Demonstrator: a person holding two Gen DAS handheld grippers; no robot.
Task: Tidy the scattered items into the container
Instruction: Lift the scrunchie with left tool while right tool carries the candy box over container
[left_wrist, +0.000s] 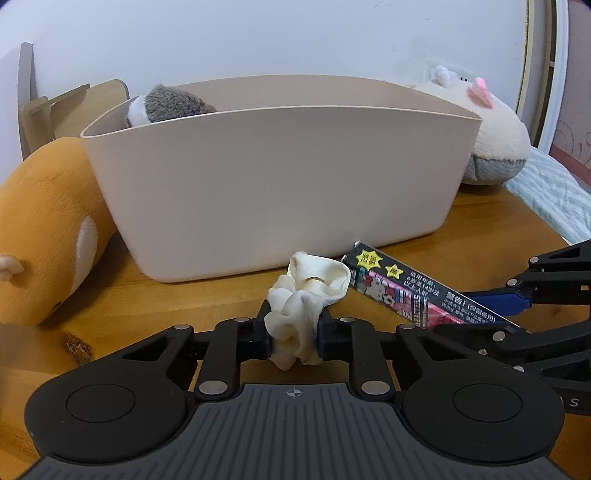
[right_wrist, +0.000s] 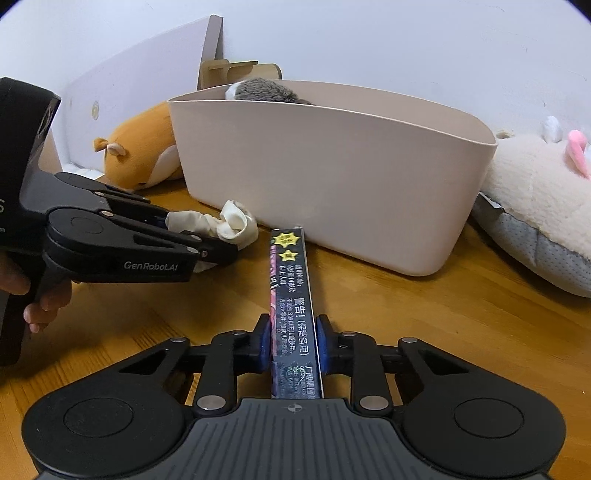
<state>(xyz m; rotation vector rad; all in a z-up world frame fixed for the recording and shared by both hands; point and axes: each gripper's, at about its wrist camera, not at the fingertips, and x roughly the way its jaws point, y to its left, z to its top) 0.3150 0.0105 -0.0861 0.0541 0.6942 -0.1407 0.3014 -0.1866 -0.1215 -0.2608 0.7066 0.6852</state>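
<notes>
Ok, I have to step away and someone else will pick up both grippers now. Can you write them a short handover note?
Left gripper: shut on the cream scrunchie, low over the wooden table.
Right gripper: shut on the long black toy box, which points toward the bin.
The beige container stands right ahead of both.
Done: a grey plush is already inside.
Left: lift both held items over the rim and release them. The orange plush and the cream plush lie outside, beside the container; they probably go in too.
</notes>
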